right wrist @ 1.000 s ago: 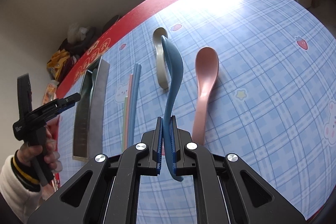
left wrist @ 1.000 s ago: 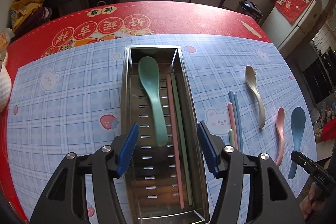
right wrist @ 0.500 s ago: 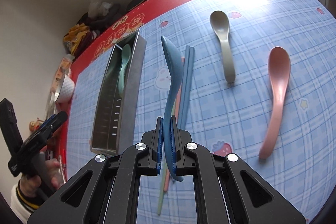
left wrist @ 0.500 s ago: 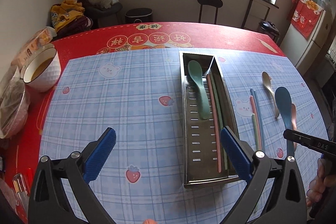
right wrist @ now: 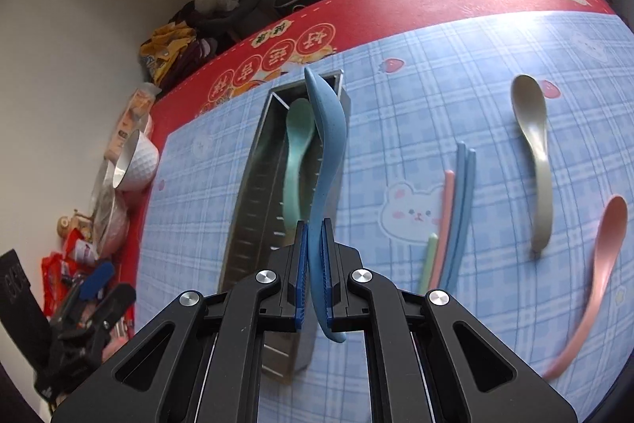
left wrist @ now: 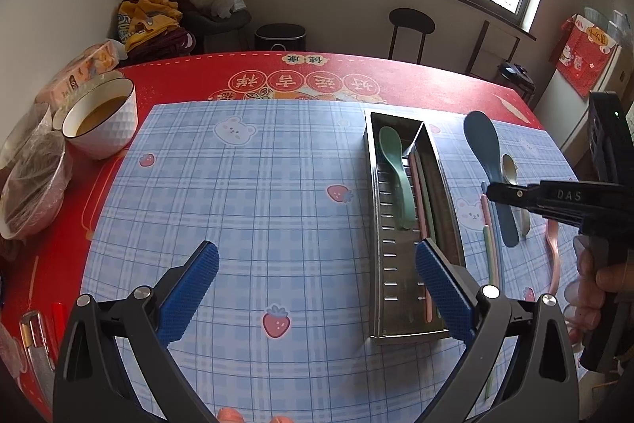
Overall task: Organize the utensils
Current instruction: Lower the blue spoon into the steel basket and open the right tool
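My right gripper is shut on the handle of a blue spoon and holds it in the air over the metal utensil tray; the spoon also shows in the left wrist view. The tray holds a green spoon and pink and green chopsticks. On the mat lie a beige spoon, a pink spoon and blue, pink and green chopsticks. My left gripper is open and empty, above the mat left of the tray.
A white bowl of liquid and covered bowls stand on the red cloth at the left edge. Small items lie at the near left. Chairs and a window stand beyond the table.
My right gripper has carried the blue spoon left from the mat to above the tray. My left gripper has pulled back and to the left, away from the tray, staying open.
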{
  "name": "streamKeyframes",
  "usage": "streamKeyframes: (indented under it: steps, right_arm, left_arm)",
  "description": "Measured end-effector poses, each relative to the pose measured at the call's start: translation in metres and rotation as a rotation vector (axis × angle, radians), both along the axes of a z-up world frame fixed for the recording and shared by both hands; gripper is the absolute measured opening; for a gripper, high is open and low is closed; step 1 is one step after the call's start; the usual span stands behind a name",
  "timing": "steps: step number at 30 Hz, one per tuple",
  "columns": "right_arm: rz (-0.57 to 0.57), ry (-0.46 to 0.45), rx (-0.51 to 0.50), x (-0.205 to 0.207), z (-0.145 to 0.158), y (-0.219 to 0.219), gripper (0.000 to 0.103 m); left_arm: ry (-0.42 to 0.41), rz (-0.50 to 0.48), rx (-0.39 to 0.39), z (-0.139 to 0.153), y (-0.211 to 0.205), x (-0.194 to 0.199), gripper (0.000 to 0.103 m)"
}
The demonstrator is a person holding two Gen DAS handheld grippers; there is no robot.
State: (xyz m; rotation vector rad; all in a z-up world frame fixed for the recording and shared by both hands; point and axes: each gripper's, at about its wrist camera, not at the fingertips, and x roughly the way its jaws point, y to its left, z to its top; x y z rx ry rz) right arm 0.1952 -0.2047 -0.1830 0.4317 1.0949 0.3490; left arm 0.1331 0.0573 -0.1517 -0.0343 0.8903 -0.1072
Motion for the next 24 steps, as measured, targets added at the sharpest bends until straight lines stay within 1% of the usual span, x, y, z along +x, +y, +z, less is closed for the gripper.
streamKeyframes:
  steps: [3, 5, 11, 15, 17, 19, 24]
  right_arm:
    - [0.031, 0.003, -0.019, 0.018, -0.001, 0.022, 0.007]
    - [0.035, 0.022, -0.034, 0.029, -0.006, 0.033, 0.007]
    - [0.006, 0.114, -0.049, 0.052, -0.028, 0.051, 0.007]
    - [0.012, 0.154, -0.071, 0.055, -0.038, 0.061, 0.007]
    - [-0.001, 0.177, -0.069, 0.056, -0.043, 0.063, 0.007]
    - [-0.014, 0.196, -0.073, 0.058, -0.048, 0.064, 0.007]
    - [-0.016, 0.197, -0.088, 0.062, -0.051, 0.068, 0.007]
  left_arm:
    - [0.007, -0.007, -0.004, -0.002, 0.002, -0.001, 0.097]
    - [0.009, -0.007, -0.007, -0.004, 0.004, -0.002, 0.097]
    - [0.027, 0.002, -0.033, -0.008, 0.016, -0.005, 0.097]
    - [0.033, 0.023, -0.029, -0.01, 0.026, -0.007, 0.097]
    - [0.032, 0.039, -0.016, -0.01, 0.03, -0.007, 0.097]
    - [0.031, 0.045, -0.022, -0.009, 0.034, -0.007, 0.097]
    - [0.03, 0.052, -0.024, -0.008, 0.039, -0.009, 0.097]
